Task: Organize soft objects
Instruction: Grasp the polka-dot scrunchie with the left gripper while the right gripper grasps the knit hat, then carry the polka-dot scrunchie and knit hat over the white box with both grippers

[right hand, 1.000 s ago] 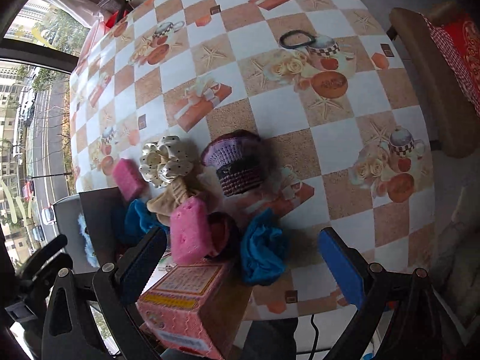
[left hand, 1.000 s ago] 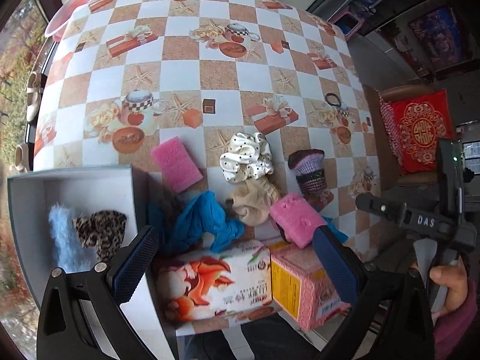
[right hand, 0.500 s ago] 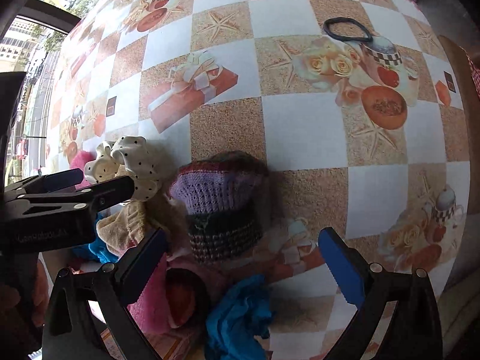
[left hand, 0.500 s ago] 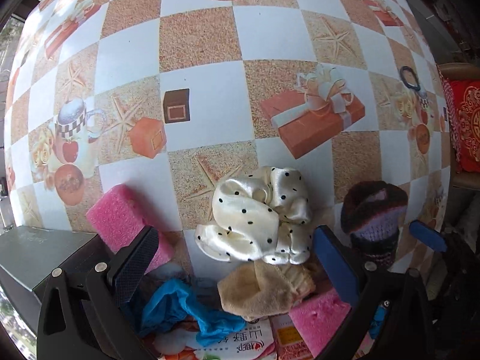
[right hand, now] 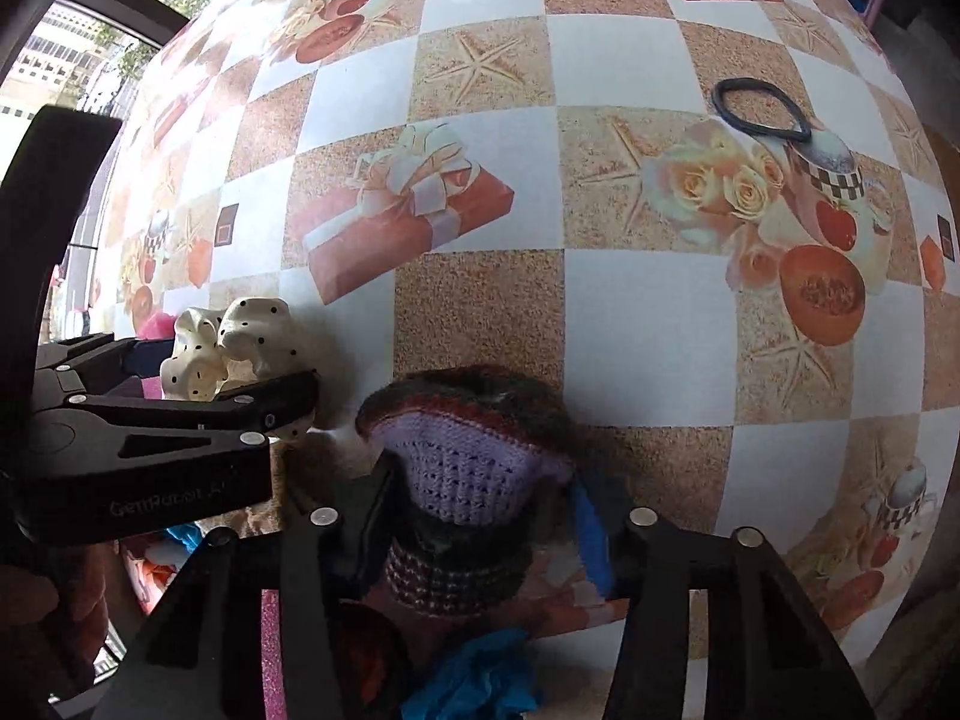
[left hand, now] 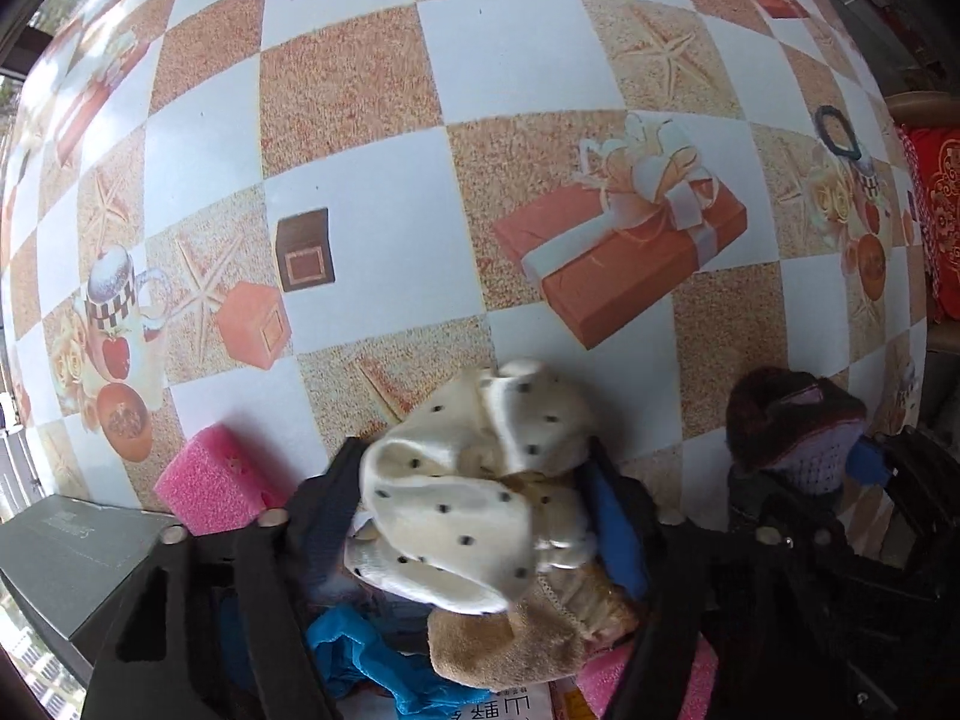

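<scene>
My left gripper (left hand: pixel 474 480) is shut on a cream dotted scrunchie (left hand: pixel 462 498), which also shows in the right wrist view (right hand: pixel 234 348). My right gripper (right hand: pixel 480 486) is shut on a purple and maroon knitted hat (right hand: pixel 468 462), also seen in the left wrist view (left hand: pixel 792 426). A beige sock (left hand: pixel 528 642), blue cloth (left hand: pixel 366 654) and pink sponges (left hand: pixel 210 480) lie near the left gripper. More blue cloth (right hand: pixel 480 678) lies under the right gripper.
A grey box (left hand: pixel 66 564) stands at the lower left of the left wrist view. A black hair tie (right hand: pixel 759 111) lies on the patterned tablecloth (right hand: pixel 630 312) to the far right. A red cushion (left hand: pixel 942 210) sits beyond the table edge.
Both grippers have moved forward and down and closed: the left on the dotted scrunchie, the right on the knitted hat. Both were open before.
</scene>
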A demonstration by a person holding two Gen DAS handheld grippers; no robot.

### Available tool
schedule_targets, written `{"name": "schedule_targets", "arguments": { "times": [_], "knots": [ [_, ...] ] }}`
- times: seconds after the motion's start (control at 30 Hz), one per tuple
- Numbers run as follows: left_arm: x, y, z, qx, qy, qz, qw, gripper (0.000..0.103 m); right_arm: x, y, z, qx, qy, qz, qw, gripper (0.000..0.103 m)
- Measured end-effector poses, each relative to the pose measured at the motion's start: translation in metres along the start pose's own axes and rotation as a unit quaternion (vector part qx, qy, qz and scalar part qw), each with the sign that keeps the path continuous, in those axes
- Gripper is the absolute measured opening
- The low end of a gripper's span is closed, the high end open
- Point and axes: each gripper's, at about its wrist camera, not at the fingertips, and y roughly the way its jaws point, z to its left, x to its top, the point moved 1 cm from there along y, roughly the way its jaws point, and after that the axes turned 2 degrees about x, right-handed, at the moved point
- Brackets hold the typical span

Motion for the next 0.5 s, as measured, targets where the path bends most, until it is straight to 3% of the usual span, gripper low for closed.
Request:
{"name": "schedule_targets", "arguments": {
  "times": [0.07, 0.27, 0.5],
  "knots": [
    [-0.003, -0.006, 0.004, -0.031, 0.002, 0.001, 0.9995, 0.028, -0.001, -0.006, -0.006, 0.004, 0.013, -0.009, 1.000, 0.050],
    [-0.016, -0.040, 0.016, -0.043, -0.009, -0.037, 0.9983, 0.028, -0.002, -0.033, -0.018, 0.014, 0.028, -0.029, 0.999, 0.050],
    [-0.058, -0.095, 0.033, -0.038, 0.007, -0.088, 0.9954, 0.028, -0.016, -0.071, -0.005, 0.023, 0.015, -0.055, 0.998, 0.050]
  ]
}}
